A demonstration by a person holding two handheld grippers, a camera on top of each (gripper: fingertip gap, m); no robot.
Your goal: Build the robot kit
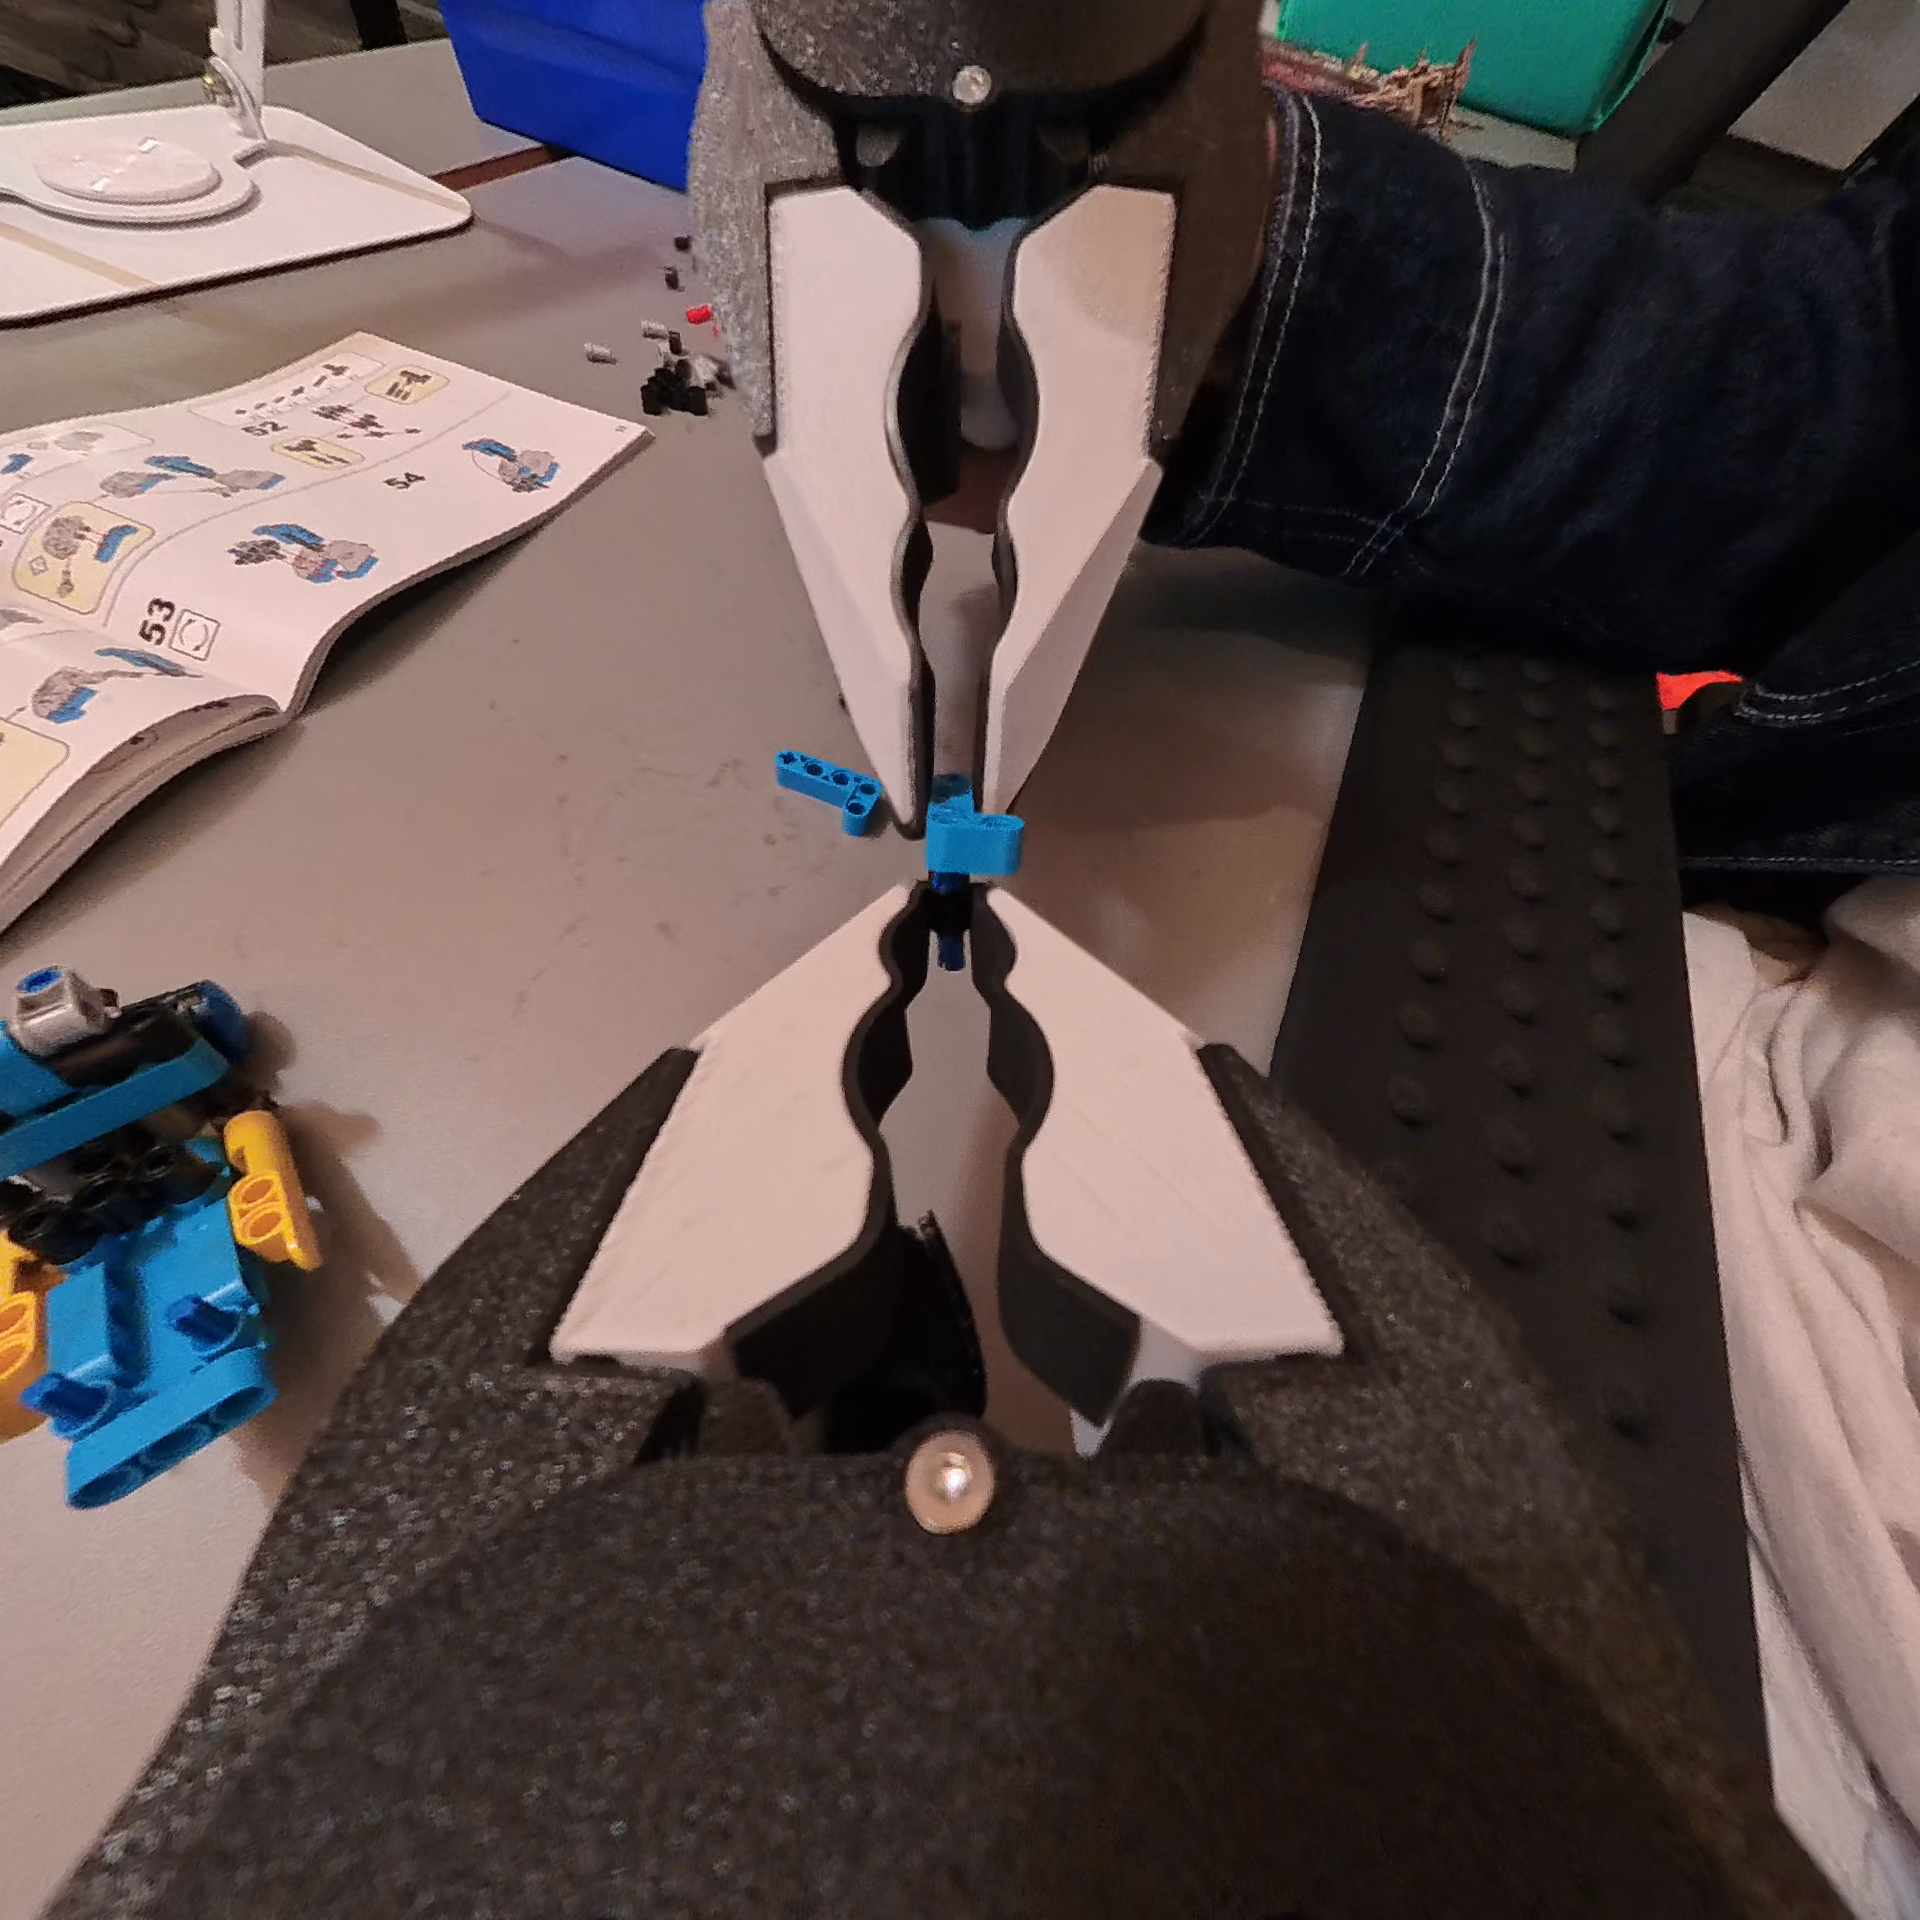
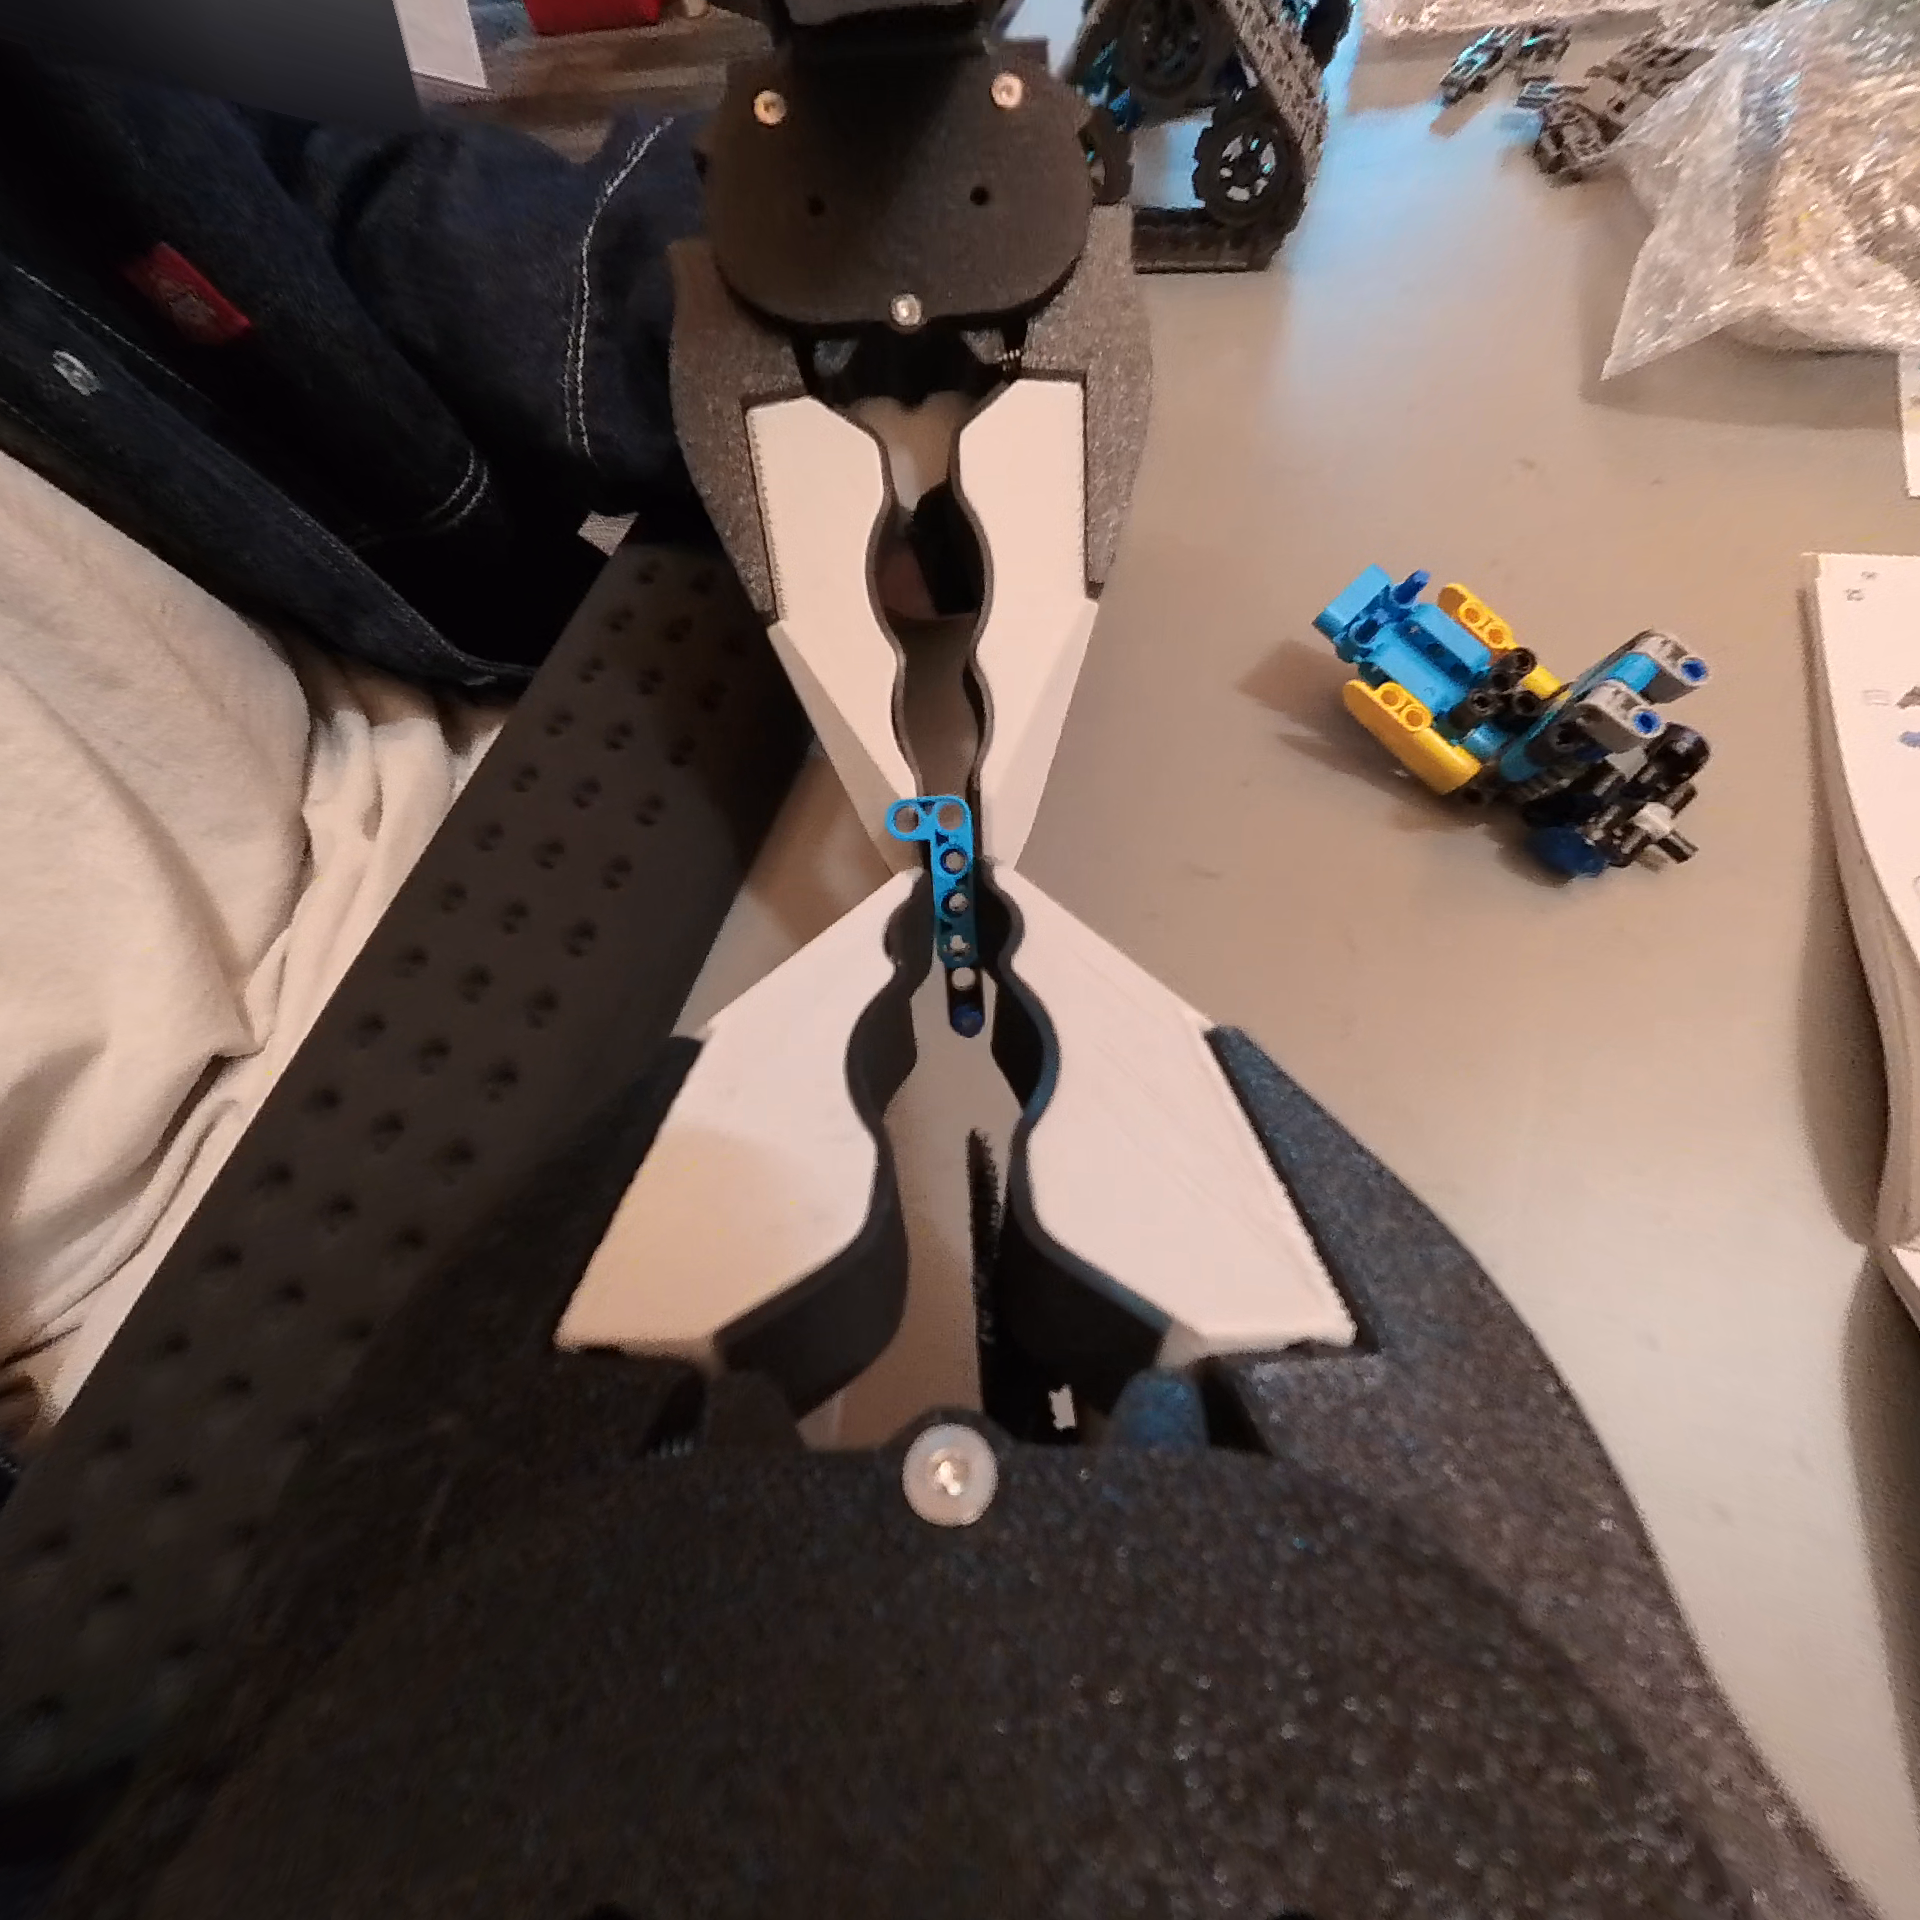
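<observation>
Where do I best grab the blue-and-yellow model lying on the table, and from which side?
Probably the model's blue block end, from above, closing across the two yellow pieces flanking it. That end looks compact and sits on the table; the other end is cluttered with grey connectors and pins.

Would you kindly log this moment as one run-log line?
left gripper: shut on dark blue pin | right gripper: shut on light blue piece | tip to tip over grey table

White wavy-edged tongs (image 1: 951, 914) in speckled black housings with silver screws; denim sleeve (image 1: 1558, 374).
</observation>
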